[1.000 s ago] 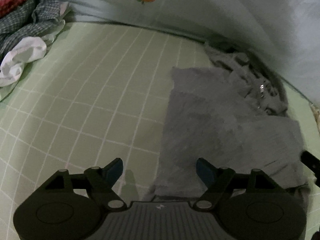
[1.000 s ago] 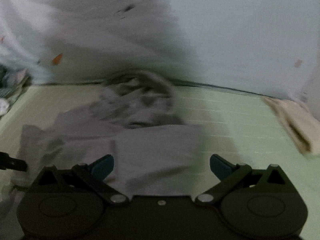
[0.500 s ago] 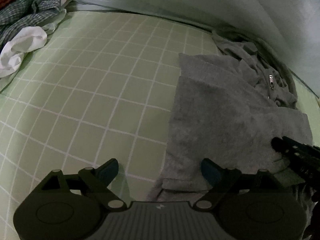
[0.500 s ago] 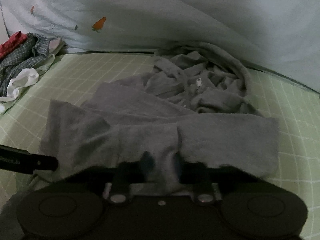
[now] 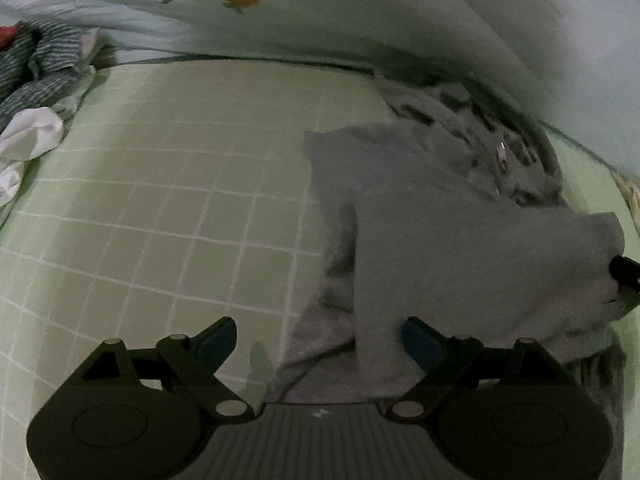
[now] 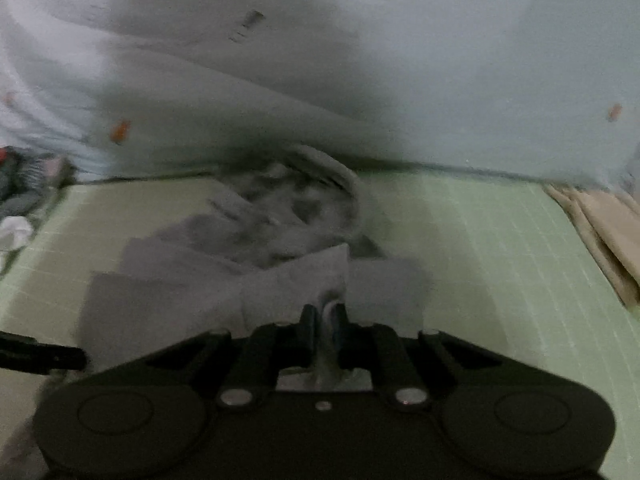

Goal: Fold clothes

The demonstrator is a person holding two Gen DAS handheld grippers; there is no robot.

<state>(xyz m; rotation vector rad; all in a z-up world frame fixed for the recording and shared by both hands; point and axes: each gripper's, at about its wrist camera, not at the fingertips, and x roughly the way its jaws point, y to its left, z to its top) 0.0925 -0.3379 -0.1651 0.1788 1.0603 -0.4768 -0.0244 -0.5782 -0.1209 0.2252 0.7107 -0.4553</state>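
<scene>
A grey zip hoodie (image 5: 460, 240) lies crumpled on the green checked sheet (image 5: 160, 200), hood toward the duvet, zip pull (image 5: 501, 152) showing. My left gripper (image 5: 318, 334) is open over its near left edge, with cloth lying loose between the fingers. In the right wrist view my right gripper (image 6: 324, 314) is closing, its pads pinching a raised fold of the hoodie (image 6: 200, 296). That gripper's tip (image 5: 624, 272) shows at the left view's right edge, at the lifted corner. The left gripper's finger (image 6: 40, 354) pokes in at the left of the right wrist view.
A pile of checked, red and white clothes (image 5: 36, 80) lies at the far left of the bed. A pale duvet with carrot prints (image 5: 360, 12) runs along the back. Folded beige cloth (image 6: 600, 232) lies at the far right on the sheet.
My right gripper went from wide open to clamped on the hoodie's near edge and pulled that edge up. The left gripper stayed open and shifted a little.
</scene>
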